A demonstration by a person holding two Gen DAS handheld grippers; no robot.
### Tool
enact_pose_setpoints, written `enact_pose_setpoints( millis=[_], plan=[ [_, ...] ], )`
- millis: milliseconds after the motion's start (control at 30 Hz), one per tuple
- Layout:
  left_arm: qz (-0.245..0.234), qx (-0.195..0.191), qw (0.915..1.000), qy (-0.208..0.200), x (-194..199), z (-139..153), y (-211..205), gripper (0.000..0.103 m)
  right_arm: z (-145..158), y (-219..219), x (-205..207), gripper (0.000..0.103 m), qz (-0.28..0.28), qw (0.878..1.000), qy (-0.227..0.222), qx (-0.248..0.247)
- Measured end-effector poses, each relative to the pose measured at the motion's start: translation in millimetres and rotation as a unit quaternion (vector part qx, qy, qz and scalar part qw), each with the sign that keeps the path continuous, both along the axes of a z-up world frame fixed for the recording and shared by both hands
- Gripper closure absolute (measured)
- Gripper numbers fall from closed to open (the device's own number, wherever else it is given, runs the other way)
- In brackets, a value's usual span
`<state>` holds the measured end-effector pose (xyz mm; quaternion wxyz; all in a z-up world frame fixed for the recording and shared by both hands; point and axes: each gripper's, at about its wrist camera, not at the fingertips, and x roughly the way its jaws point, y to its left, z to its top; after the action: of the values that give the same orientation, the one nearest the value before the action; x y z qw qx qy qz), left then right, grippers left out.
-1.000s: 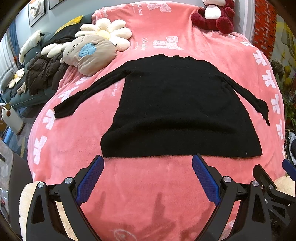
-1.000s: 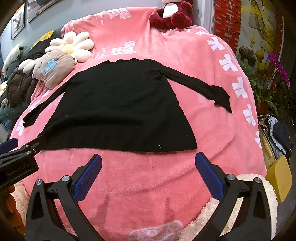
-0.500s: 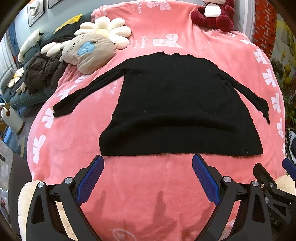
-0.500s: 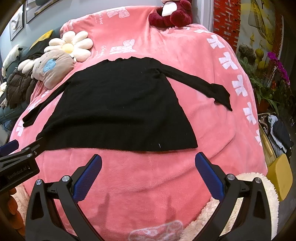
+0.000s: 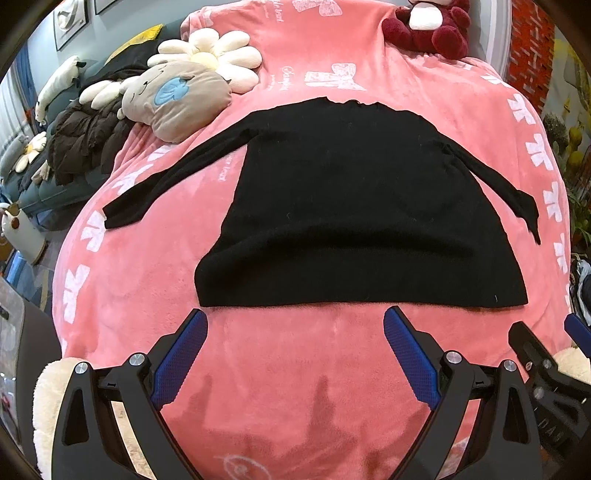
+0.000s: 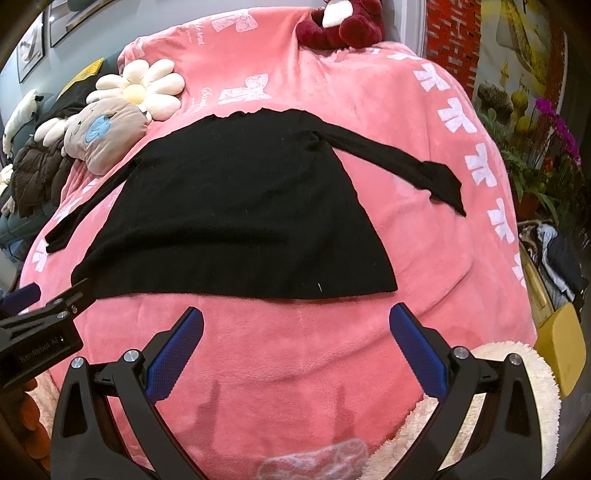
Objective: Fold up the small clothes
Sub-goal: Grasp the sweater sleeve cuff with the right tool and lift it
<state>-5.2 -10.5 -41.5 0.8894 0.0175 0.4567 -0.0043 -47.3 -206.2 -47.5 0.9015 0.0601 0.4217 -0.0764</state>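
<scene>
Presently listed: one black sweater [image 5: 354, 214], long-sleeved, laid flat and face-down or face-up (cannot tell which) on a pink blanket [image 5: 288, 369] printed with white bows. Long axis runs from hem, nearest the cameras, to neckline, farthest away; both sleeves are spread outward and angled toward the near side, left cuff [image 5: 122, 216] and right cuff [image 6: 445, 184] each lying on bare blanket. Hem edge is straight, running crosswise just beyond both sets of fingertips. Left gripper [image 5: 295, 332]: jaws spread wide, blue pads empty, poised above the blanket short of the hem's left half. Right gripper [image 6: 295, 328]: jaws likewise spread, holding nothing, before the hem's right half. Surroundings: grey plush pillow [image 5: 177, 103] and daisy cushion [image 5: 218, 55] near the left shoulder, apart from the sleeve; red plush bear [image 5: 428, 26] at the far end; dark padded jacket [image 5: 85, 144] off the left edge; potted plants [image 6: 539, 147] and brick wall [image 6: 450, 37] at right. Open blanket borders the garment on every side.
</scene>
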Motion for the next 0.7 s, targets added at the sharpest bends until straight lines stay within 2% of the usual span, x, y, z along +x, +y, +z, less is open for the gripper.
enact_pose_setpoints(
  millis=[100, 233, 367, 467, 533, 700],
  plan=[
    [0.0, -0.026, 0.9996, 0.011, 4.4, -0.2, 6.7, 0.009, 7.6, -24.3, 14.3, 0.005, -0.019, 1.0, -0.001, 0.022],
    [0.012, -0.067, 0.9974, 0.024, 14.5, -1.3, 16.6, 0.009, 13.1, -85.6, 43.0, 0.005, -0.074, 0.996, -0.001, 0.05],
    [0.016, -0.084, 0.9959, 0.03, 26.1, -2.2, 17.6, 0.009, 0.2, -153.0, 80.7, 0.005, -0.132, 0.989, 0.028, 0.064],
    [0.017, -0.088, 0.9954, 0.035, 34.7, -2.3, 14.4, 0.009, -11.4, -188.6, 105.7, 0.005, -0.175, 0.981, 0.046, 0.069],
    [0.011, -0.089, 0.9952, 0.04, 40.3, -2.1, 10.2, 0.009, -15.0, -201.8, 118.4, 0.005, -0.196, 0.977, 0.041, 0.073],
    [-0.044, -0.039, 0.9978, 0.031, 53.5, -0.8, -17.5, 0.009, -27.3, -211.2, 133.6, 0.005, -0.216, 0.972, 0.018, 0.089]
  ],
)
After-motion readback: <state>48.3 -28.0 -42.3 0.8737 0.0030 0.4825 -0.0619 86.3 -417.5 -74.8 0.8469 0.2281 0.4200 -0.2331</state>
